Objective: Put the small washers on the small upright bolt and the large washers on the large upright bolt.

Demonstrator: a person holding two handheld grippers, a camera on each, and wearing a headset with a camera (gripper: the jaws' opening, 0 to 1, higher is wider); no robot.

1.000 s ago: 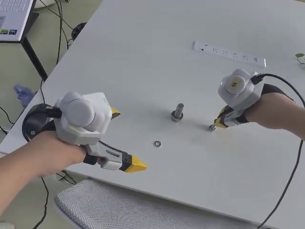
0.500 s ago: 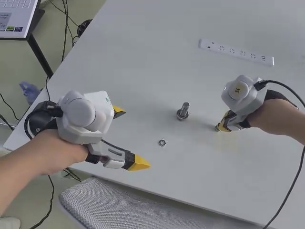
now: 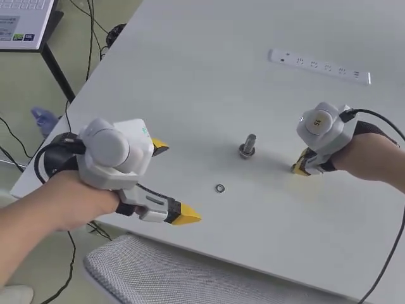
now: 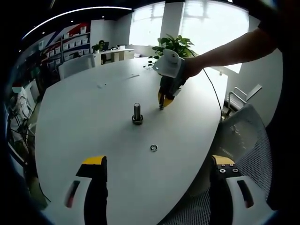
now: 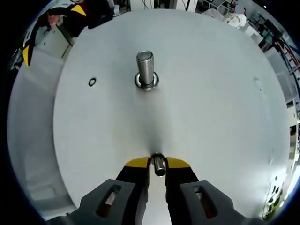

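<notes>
The large upright bolt (image 3: pixel 247 146) (image 4: pixel 137 114) (image 5: pixel 146 69) stands mid-table with washers at its base. One small washer (image 3: pixel 219 188) (image 4: pixel 153 148) (image 5: pixel 92 82) lies flat in front of it. My right gripper (image 3: pixel 301 167) (image 5: pixel 158 164) (image 4: pixel 162 100) stands tips-down to the right of the large bolt, shut on the small upright bolt (image 5: pixel 158 165), whose head shows between the yellow tips. The left gripper (image 3: pixel 172 182) (image 4: pixel 158 160) hovers open near the table's front-left edge, with nothing between its jaws and the washer ahead of it.
A white power strip (image 3: pixel 319 66) lies at the far right of the table (image 3: pixel 190 76). A grey mesh chair (image 3: pixel 158 272) sits under the front edge. A laptop (image 3: pixel 22 22) stands on a side desk at the far left, with cables on the floor.
The right gripper's tips have come over the small bolt, which showed just beside them a second ago. The left gripper has kept its place; the head camera has shifted.
</notes>
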